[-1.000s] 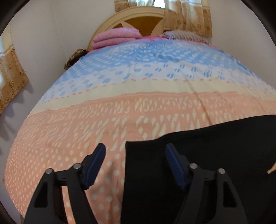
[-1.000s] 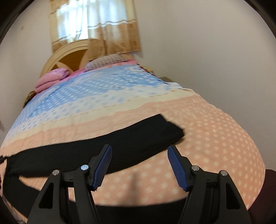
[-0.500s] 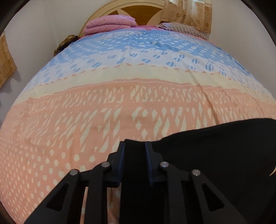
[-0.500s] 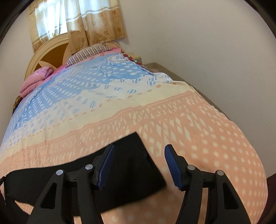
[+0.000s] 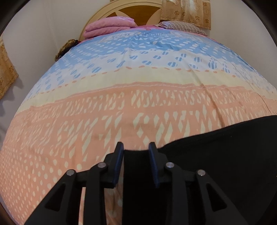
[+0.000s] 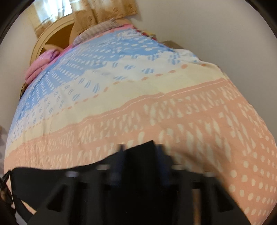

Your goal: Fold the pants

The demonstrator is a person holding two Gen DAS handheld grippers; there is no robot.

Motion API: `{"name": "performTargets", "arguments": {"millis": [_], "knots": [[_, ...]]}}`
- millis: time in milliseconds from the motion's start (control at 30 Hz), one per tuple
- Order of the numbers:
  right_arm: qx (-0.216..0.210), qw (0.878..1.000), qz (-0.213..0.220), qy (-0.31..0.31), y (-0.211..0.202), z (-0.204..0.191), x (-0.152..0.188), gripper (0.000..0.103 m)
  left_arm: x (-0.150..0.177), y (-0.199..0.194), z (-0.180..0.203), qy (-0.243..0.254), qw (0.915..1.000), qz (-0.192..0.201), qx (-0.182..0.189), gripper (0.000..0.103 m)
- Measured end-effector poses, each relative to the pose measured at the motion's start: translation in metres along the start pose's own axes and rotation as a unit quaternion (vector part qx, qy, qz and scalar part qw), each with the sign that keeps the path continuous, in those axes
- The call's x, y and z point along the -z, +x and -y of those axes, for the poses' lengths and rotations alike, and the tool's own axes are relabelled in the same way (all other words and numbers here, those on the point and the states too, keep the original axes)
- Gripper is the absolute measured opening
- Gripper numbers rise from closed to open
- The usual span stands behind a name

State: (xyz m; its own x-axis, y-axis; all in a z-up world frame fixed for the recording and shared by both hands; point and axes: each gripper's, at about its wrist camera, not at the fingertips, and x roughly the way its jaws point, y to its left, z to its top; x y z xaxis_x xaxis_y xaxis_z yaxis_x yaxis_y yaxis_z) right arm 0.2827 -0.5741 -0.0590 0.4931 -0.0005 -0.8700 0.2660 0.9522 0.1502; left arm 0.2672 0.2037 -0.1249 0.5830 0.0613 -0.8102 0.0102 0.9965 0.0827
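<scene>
**Ana:** Pants (image 5: 216,155), black, lie across the near part of the bed, on the peach band of the bedspread (image 5: 138,86). From the left wrist view, what is furthest left?

**Ben:** Patterned curtain (image 5: 7,76) at the left edge, then a dark bundle (image 5: 66,46) at the far left corner of the bed. A folded pink blanket (image 5: 109,26) lies at the far end in front of the wooden headboard (image 5: 131,12), and a striped pillow (image 5: 181,26) is to its right.

**Ana:** And the left gripper (image 5: 135,155)?

**Ben:** Near, at the bottom centre. Its blue-padded fingers (image 5: 119,162) are drawn close and pinch a fold of the pants at the cloth's left end. The rest of the cloth runs off to the right.

**Ana:** The right wrist view is blurred.

**Ben:** It is. There the pants (image 6: 52,183) stretch from the near left to the centre, and a black strap or cord (image 6: 5,180) shows at the far left edge. The right gripper (image 6: 140,159) sits at the pants' right end, with a corner of cloth standing up between its fingers (image 6: 162,166). The fingers are close together on either side of it, but through the blur I cannot tell whether they grip the cloth.
</scene>
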Motion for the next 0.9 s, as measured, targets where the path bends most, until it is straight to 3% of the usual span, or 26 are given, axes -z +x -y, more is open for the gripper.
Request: {"name": "performTargets", "arguments": {"millis": [67, 133, 233, 433, 600, 633, 667, 733, 800, 900], "knots": [[-0.002, 1.0, -0.001, -0.01, -0.002, -0.004, 0.002, 0.004, -0.001, 0.001, 0.005, 0.021, 0.9997, -0.002, -0.009, 0.019], [0.002, 1.0, 0.012, -0.014, -0.008, -0.006, 0.003, 0.004, -0.004, -0.003, 0.005, 0.026, 0.9995, 0.009, -0.016, 0.011], [0.002, 0.999, 0.047, -0.017, -0.029, -0.01, 0.006, 0.004, -0.006, -0.016, -0.007, 0.0, 0.9992, 0.037, 0.012, 0.003], [-0.015, 0.992, 0.122, -0.038, -0.085, -0.017, 0.018, 0.004, -0.004, -0.046, -0.021, -0.014, 0.9947, 0.078, 0.065, 0.003], [0.012, 0.993, 0.111, -0.049, -0.087, -0.02, 0.025, 0.004, -0.005, -0.044, -0.01, 0.002, 0.9952, 0.079, 0.057, 0.004], [0.012, 0.993, 0.11, -0.047, -0.087, -0.019, 0.026, 0.004, -0.004, -0.041, -0.009, 0.002, 0.9961, 0.076, 0.045, 0.018], [0.014, 0.993, 0.11, -0.048, -0.086, -0.019, 0.027, 0.004, -0.004, -0.034, -0.008, -0.002, 0.9974, 0.067, 0.026, 0.055], [0.017, 0.993, 0.11, -0.05, -0.083, -0.02, 0.028, 0.004, 0.002, -0.029, -0.008, -0.01, 0.9977, 0.068, 0.002, 0.093], [0.021, 0.993, 0.106, -0.053, -0.079, -0.02, 0.026, 0.004, 0.007, -0.028, -0.008, -0.009, 0.997, 0.075, 0.014, 0.093], [0.025, 0.993, 0.103, -0.053, -0.072, -0.02, 0.025, 0.004, 0.008, -0.012, -0.005, 0.004, 0.9984, 0.053, 0.019, 0.088]]}}
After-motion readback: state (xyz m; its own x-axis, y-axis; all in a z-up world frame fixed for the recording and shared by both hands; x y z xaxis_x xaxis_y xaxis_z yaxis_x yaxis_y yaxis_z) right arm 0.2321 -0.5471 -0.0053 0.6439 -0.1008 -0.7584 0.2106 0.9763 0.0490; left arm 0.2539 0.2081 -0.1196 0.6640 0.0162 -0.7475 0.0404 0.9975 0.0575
